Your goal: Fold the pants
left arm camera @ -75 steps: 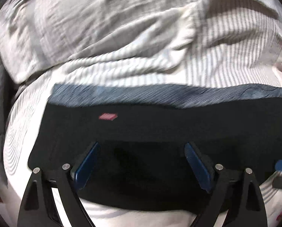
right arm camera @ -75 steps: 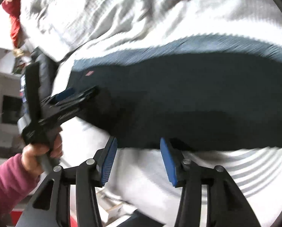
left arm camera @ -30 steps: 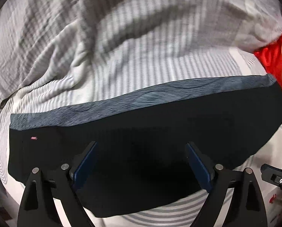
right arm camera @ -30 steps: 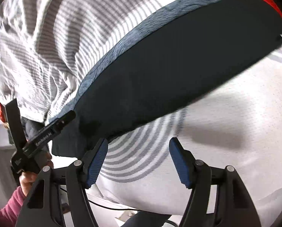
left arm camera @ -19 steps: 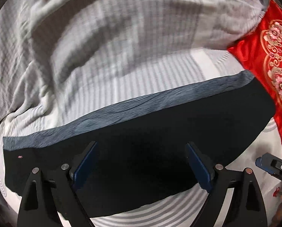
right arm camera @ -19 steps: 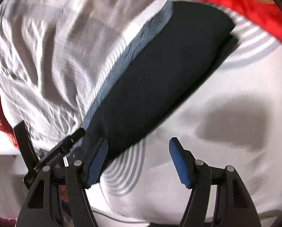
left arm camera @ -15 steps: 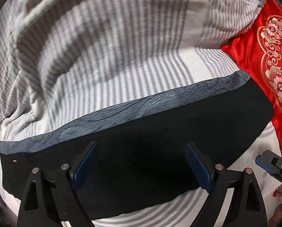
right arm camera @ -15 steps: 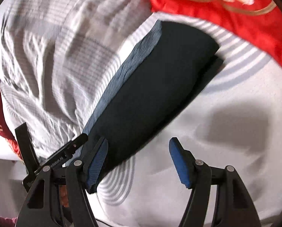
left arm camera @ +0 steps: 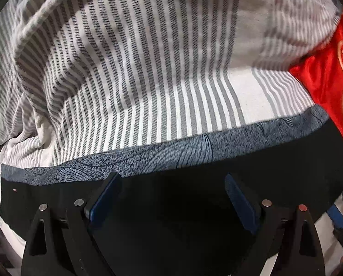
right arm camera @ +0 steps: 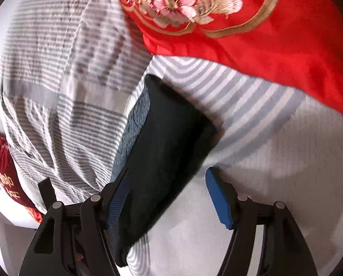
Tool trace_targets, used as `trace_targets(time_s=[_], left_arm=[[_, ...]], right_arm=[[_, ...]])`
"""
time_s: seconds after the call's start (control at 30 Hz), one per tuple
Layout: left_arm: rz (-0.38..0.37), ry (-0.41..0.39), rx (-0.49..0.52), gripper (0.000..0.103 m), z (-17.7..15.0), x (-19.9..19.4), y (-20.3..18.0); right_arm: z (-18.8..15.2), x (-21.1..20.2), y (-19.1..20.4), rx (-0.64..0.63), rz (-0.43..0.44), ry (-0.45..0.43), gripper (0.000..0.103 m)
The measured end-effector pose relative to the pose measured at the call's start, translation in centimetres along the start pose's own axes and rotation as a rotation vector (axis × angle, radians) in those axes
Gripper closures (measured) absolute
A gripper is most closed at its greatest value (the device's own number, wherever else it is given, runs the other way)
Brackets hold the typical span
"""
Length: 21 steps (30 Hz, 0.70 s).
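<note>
Striped grey-and-white bedding (left arm camera: pixel 148 69) covers the bed in both views, rumpled into folds at the far side; the dark pants (left arm camera: pixel 194 195) lie flat on it as a long folded band, with a mottled blue-grey strip (left arm camera: pixel 171 158) running along their far edge.

From the left wrist view the band stretches from far left to far right, and a small red tag (left arm camera: pixel 15 190) shows at its left end; the left gripper (left arm camera: pixel 171 202) hangs over the middle of the pants with its jaws wide and nothing clamped between the blue pads; the tip of the other tool juts in at the lower right edge.

From the right wrist view the pants (right arm camera: pixel 162 149) run lengthwise away from the camera, so their far end shows; the right gripper (right arm camera: pixel 164 197) stands moderately open over the near part, its left pad above the cloth and its right pad over plain white sheet (right arm camera: pixel 274 161), gripping nothing; only this view shows the embroidered flowers on the red cushion (right arm camera: pixel 263 34) just beyond the pants' far end, and a second, darker red cushion (right arm camera: pixel 6 172) at the far left; the left view catches only that first cushion's edge (left arm camera: pixel 327 80) at the right.
</note>
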State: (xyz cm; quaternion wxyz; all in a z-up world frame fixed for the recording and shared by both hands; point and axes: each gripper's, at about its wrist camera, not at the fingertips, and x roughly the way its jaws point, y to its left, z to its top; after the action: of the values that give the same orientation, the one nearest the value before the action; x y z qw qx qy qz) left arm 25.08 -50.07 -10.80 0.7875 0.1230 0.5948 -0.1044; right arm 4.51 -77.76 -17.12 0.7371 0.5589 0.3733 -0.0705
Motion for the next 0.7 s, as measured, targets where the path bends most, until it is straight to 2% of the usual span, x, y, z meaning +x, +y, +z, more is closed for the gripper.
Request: trace_targets(time_s=[0.27, 0.37, 0.4, 0.5, 0.7], left_arm=[[0.097, 0.009, -0.129, 0.011, 2.7, 2.8, 1.3], [0.112, 0.043, -0.125, 0.011, 2.7, 4.6, 1.1], [0.119, 0.032, -0.115, 0.011, 2.6, 4.8, 0.9], [0.149, 0.006, -0.061, 0.011, 2.8, 4.6, 0.4], [0.097, -0.028, -0.058, 0.011, 1.6, 0.8, 1.0]], right_arm=[[1.4, 1.0, 0.1, -0.005, 0.044, -0.005, 0.032], [1.5, 1.3, 0.3, -0.017, 0.046, -0.003, 0.032], [1.5, 1.3, 0.4, -0.017, 0.05, -0.003, 0.032], [1.9, 1.7, 0.5, -0.006, 0.063, 0.004, 0.032], [1.9, 1.6, 0.5, 0.004, 0.074, 0.013, 0.032]])
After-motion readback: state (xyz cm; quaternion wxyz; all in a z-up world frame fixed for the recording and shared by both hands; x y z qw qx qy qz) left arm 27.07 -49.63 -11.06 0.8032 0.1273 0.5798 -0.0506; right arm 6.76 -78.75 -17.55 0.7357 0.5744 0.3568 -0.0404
